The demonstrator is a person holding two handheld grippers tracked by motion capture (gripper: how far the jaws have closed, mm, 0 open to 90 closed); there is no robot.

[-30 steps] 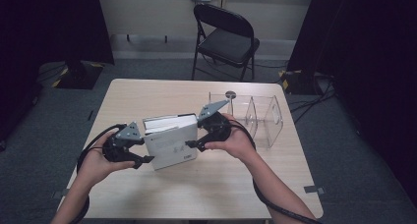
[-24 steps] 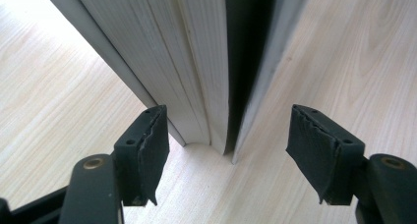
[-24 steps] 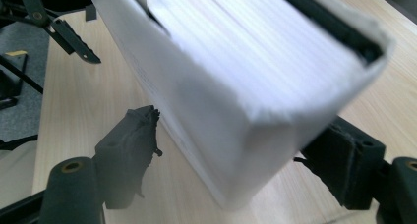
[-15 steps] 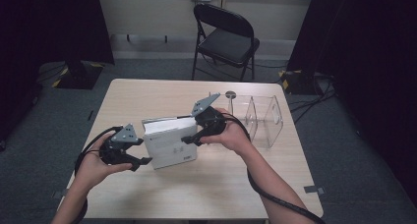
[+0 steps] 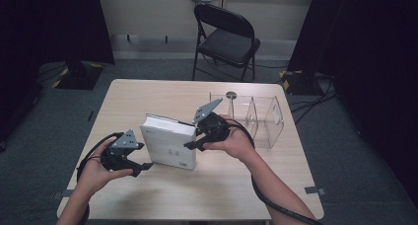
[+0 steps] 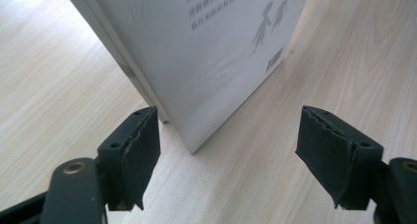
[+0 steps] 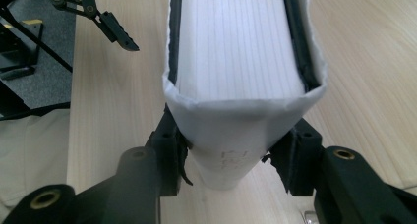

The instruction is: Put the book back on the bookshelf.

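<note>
The right gripper [image 5: 192, 145] has just clamped its jaws on the book's [image 5: 170, 147] spine; the left gripper [image 5: 145, 166] has released it, jaws apart, so the book passes to the right hand.

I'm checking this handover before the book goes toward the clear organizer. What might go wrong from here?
1. The right gripper, whose jaws have just been closing, clamps the book only at its spine end, so it may pivot or slip.
2. The left gripper, jaws just opening, stands clear of the cover, giving no support.
3. The pinched dust jacket may crease.
</note>
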